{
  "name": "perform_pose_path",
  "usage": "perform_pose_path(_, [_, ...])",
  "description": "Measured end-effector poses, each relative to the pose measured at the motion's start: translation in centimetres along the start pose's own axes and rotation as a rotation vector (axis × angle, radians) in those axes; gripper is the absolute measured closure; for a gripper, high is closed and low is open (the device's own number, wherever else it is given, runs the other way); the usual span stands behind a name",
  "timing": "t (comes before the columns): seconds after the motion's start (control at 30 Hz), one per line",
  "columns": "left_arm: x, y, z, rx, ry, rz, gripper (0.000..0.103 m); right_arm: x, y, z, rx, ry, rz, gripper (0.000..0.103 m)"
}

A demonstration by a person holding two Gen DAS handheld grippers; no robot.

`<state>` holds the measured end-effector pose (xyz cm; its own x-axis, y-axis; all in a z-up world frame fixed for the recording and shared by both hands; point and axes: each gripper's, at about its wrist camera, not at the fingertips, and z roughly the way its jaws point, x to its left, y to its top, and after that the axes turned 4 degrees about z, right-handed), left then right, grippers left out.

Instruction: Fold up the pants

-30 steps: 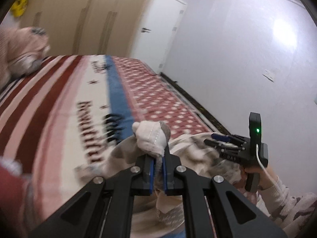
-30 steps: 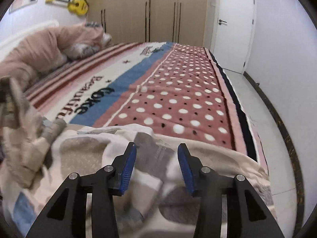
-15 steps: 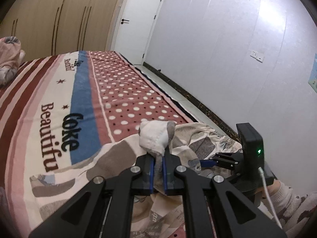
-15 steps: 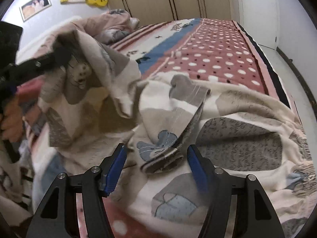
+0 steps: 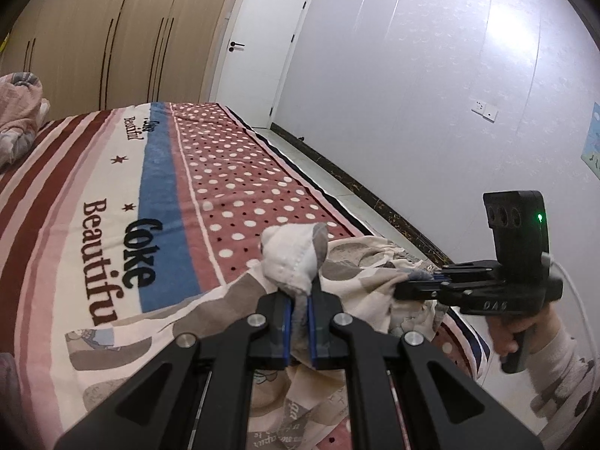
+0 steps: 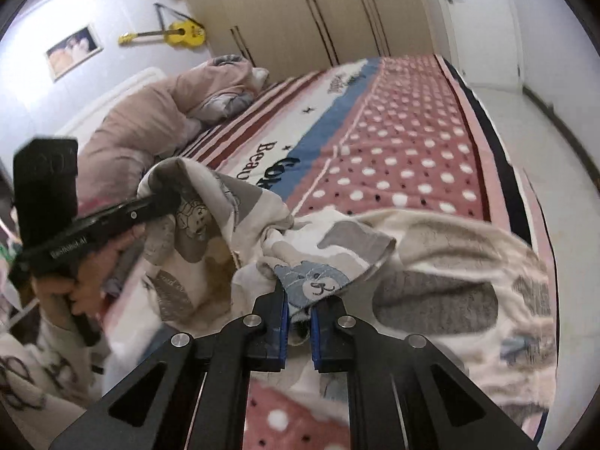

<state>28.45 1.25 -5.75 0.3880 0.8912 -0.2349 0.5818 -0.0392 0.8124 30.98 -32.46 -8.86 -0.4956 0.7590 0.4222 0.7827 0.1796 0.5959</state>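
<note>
Pants (image 6: 431,262) of soft cream fleece with grey patches and blue bears lie rumpled at the near end of the striped, polka-dotted bedspread (image 5: 232,195); light and limp, they seem best gripped at edges. Left gripper (image 5: 298,332) and right gripper (image 6: 300,332) each pinch a fold, closed tight.

Your left gripper (image 5: 298,332) points slightly downward, jaws clamped on a bunched fold of the pants (image 5: 296,262). Your right gripper (image 6: 299,332) tilts lower, jaws pinched on another fold of cloth. Right hand (image 5: 519,332) wraps its handle, pale sleeve (image 5: 562,371) at the wrist; left hand (image 6: 93,262) grips likewise.
</note>
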Motion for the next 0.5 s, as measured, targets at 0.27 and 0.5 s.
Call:
perform_pose_path(0.27, [-0.8, -0.3, 1.5, 0.044, -0.005, 0.013, 0.099, -6.0, -2.3, 1.3, 0.153, -0.128, 0.169, 0.075])
perform_pose_path(0.5, [-3.1, -0.3, 4.6, 0.078, -0.038, 0.033, 0.099, -7.4, -2.4, -0.9, 0.04, -0.115, 0.178, 0.064])
